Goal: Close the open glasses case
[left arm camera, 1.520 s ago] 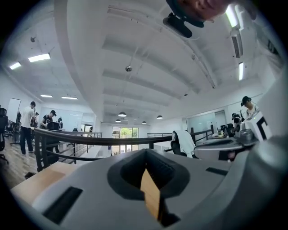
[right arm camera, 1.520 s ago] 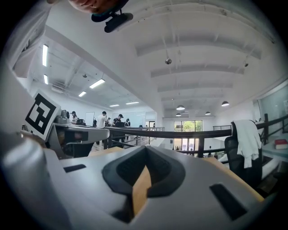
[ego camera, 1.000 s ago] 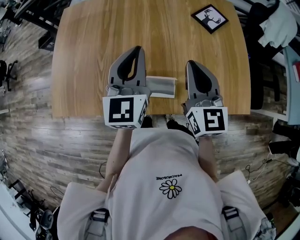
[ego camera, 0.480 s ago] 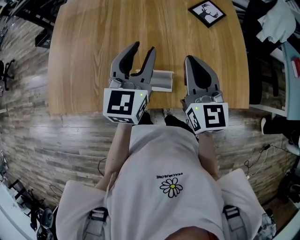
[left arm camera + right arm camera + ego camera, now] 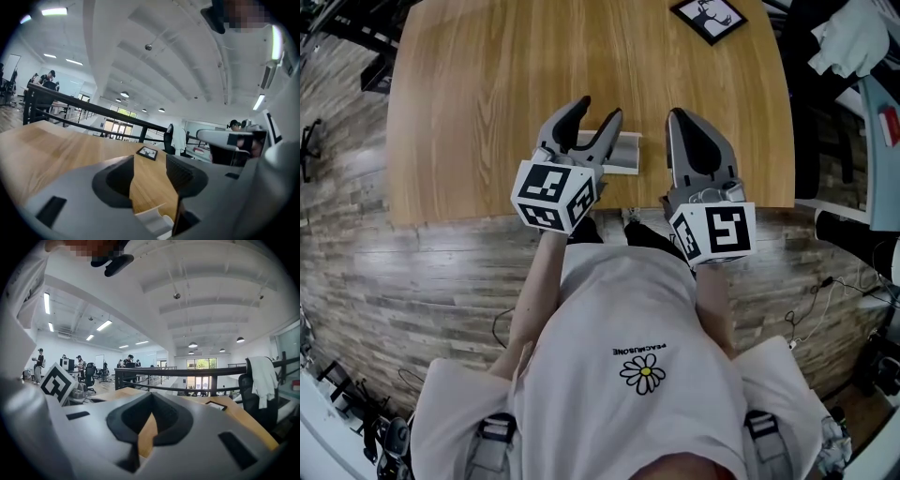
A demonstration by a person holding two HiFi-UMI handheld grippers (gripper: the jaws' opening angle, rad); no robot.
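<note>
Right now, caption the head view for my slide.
Left gripper, jaws just opening with nothing between them, hovers over the glasses case; right gripper shut alongside.

Your table [image 5: 487, 94] is honey-brown with fine straight grain. The glasses case [image 5: 623, 150] near its front edge is pale grey-white. Your left gripper [image 5: 596, 111] and right gripper [image 5: 680, 117] are mid-grey with charcoal pads, and each carries black-and-white square markers. The framed picture [image 5: 708, 17] at the far right corner has a black border and a white field with a black figure. The floor [image 5: 394, 272] is grey-brown planks.
</note>
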